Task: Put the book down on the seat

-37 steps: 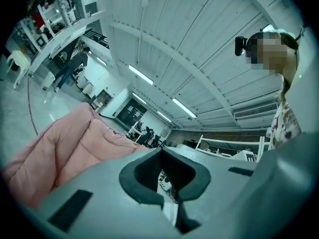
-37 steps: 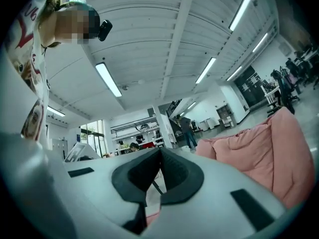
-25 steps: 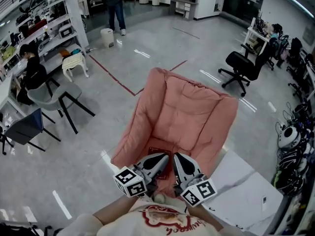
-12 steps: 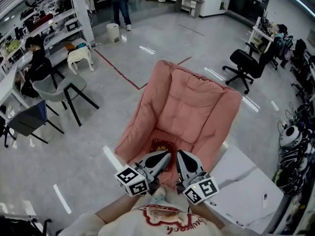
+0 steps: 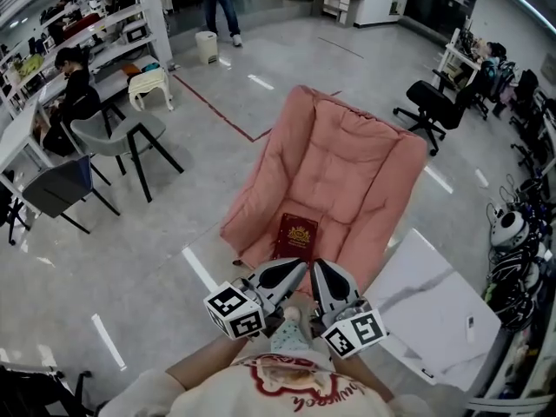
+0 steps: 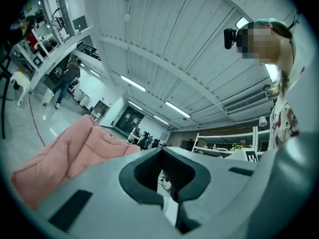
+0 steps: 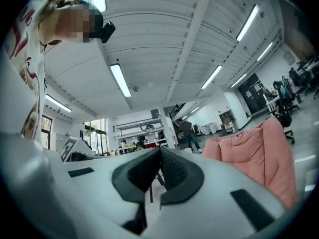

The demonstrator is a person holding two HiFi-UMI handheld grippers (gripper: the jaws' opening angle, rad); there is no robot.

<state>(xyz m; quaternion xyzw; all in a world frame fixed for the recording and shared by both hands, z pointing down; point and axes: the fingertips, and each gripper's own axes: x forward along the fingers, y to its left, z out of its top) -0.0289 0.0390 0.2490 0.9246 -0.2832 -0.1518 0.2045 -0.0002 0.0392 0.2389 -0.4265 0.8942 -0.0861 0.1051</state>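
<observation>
Now book [image 5: 296, 235] flat on seat [image 5: 347, 176]

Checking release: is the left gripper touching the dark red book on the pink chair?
Apart. Left gripper view: left gripper shut in air; head view: dark red book lies ahead.

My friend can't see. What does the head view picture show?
A dark red book lies flat on the seat of a big pink cushioned chair. Below it in the picture, the person's left claw and right claw sit side by side, both shut and empty.
</observation>
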